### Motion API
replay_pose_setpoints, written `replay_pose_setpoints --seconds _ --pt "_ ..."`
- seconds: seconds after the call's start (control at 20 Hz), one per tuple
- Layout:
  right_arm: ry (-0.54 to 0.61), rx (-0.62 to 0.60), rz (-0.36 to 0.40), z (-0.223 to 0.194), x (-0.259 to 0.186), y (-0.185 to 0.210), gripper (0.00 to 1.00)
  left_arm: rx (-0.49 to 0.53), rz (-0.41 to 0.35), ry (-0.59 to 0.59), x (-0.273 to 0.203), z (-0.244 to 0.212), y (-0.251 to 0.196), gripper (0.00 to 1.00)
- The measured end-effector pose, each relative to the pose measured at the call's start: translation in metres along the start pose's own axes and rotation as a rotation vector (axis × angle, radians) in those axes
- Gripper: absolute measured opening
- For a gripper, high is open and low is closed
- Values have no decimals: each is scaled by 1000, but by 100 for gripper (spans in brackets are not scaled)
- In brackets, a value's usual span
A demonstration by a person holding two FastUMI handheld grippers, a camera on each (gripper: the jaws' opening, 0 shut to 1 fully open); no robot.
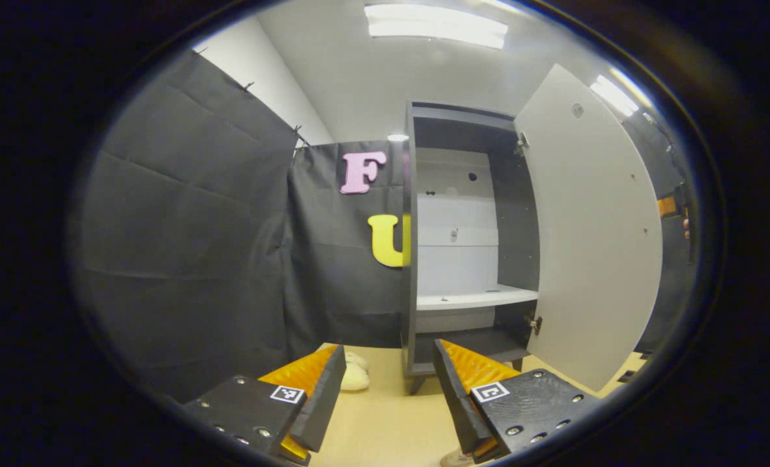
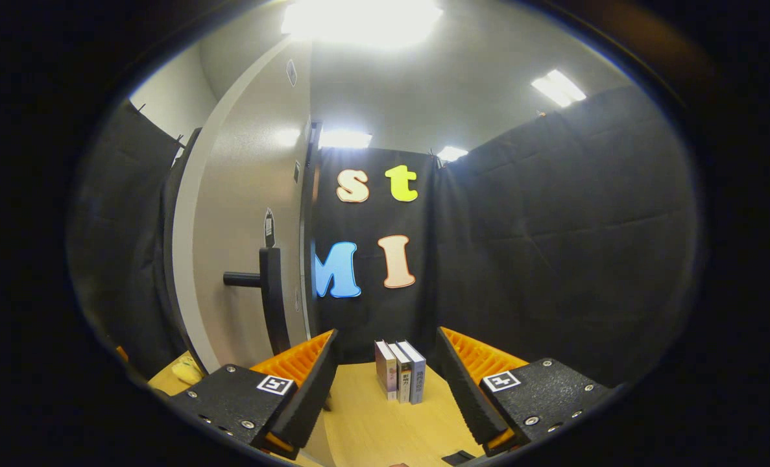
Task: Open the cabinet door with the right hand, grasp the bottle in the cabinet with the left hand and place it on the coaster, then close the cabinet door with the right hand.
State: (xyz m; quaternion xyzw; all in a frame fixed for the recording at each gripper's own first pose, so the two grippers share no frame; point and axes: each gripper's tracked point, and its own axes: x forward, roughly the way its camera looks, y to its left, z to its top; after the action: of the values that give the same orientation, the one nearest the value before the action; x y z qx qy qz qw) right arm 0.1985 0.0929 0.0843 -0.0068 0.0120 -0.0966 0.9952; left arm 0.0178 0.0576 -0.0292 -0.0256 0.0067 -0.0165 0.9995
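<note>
**Door stands wide open; its bar handle is the place to take hold**

The cabinet stands toward the far edge of the tabletop, and its door is swung fully out on the hinges. The white shelf and the dark cabinet floor below it look bare from the left gripper view, so I cannot tell where the bottle is. A pale cream thing lies on the tabletop just beside the left tool; whether it is the coaster is unclear. The left tool is spread and holds nothing.

In the right gripper view the right tool is also spread and empty. It sits near the door's outer face, where a black bar handle stands off the panel on a short post. Some books stand upright farther along the tabletop.

The door appears to be a stiff, flat board, probably light and free on its hinges. Its smooth face offers nothing to pinch. The vertical bar is likely the sound grip: close the fingers across it near the middle and follow the hinge arc. A hard shove could rock the cabinet.
</note>
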Motion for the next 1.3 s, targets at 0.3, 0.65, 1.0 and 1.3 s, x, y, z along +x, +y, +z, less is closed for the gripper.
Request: replay_pose_setpoints --seconds 0.3,0.65,1.0,1.3 --pt "1 2 -1 -2 -6 31 90 4 -19 17 8 -14 24 74" --pt "-9 -5 55 1 -19 90 90 -5 -10 20 8 -19 64 76" --pt "-16 -20 119 1 -18 147 90 13 29 27 0 -28 106 74" --pt "-20 -11 170 -2 -10 186 91 32 70 40 -12 -31 137 77"
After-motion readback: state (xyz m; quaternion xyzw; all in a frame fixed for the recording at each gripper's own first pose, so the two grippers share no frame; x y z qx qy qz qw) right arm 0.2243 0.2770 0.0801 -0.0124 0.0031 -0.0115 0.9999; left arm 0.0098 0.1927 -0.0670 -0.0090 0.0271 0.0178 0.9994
